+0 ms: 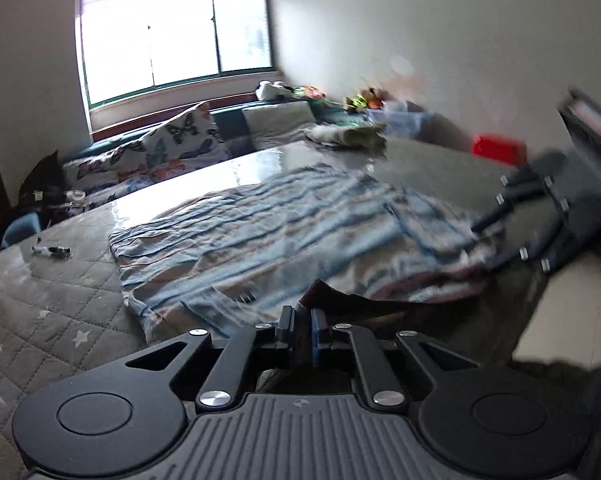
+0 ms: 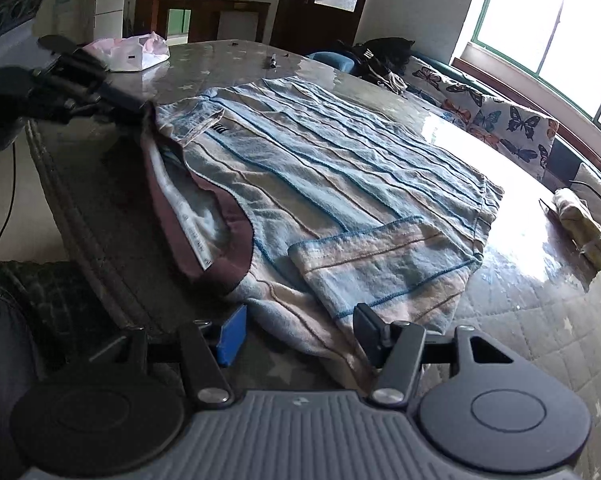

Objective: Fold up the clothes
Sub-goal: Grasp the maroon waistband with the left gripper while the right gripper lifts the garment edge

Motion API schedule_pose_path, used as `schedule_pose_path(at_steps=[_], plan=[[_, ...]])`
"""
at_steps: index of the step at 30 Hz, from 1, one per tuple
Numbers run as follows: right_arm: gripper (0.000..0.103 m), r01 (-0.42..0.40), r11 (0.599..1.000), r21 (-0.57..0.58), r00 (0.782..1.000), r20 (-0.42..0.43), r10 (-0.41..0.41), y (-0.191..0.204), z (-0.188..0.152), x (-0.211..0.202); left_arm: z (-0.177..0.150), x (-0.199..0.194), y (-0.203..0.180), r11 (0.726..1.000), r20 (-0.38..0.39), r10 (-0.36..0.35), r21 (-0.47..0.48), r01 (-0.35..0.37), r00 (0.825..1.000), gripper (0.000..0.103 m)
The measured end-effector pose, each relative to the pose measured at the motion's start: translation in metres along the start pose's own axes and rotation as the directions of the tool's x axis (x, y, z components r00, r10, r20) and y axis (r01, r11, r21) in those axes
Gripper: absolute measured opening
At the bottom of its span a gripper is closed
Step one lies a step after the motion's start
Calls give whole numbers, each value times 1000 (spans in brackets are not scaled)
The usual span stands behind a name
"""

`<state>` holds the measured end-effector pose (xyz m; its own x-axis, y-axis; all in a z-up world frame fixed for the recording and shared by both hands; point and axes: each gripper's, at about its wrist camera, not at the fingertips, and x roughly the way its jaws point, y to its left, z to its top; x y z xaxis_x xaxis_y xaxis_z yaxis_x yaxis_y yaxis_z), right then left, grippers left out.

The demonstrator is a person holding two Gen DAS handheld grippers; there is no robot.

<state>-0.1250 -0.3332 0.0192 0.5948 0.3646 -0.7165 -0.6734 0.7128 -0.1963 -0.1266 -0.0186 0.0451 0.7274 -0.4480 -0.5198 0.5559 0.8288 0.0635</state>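
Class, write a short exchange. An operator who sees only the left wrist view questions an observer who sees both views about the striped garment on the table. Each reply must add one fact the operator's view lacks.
Operator: My left gripper is shut on a fold of dark cloth. Is the other one gripping the striped garment too?
Observer: No. The right gripper is open, and its jaws stand apart over the garment's near edge.
Operator: My picture is blurred there. Is a sleeve already folded in?
Observer: Yes. One sleeve lies folded across the front, just ahead of the right gripper.
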Motion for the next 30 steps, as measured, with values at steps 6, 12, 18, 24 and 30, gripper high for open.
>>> schedule_pose_path(at_steps=[6,12,18,24,30], plan=[[57,1,1000,-1,1000,13,-1,-2,2,5,20,16,17,996,-3,-2,-94,1,1000,8],[56,-13,1000,-5,1000,16,14,-3,1,4,30,41,36,985,-42,-11,-172,4,999,8],[48,0,1000,11,999,32,-1,-8,4,12,28,56,46,979,-78,-17,-206,1,997,8],[15,-53,991,122,998,26,50,-27,13,21,20,35,32,990,-64,-15,-139,6,998,12],[11,-70,982,178,997,42,63,-33,19,19,2,9,8,999,-57,47,4,-47,997,31]])
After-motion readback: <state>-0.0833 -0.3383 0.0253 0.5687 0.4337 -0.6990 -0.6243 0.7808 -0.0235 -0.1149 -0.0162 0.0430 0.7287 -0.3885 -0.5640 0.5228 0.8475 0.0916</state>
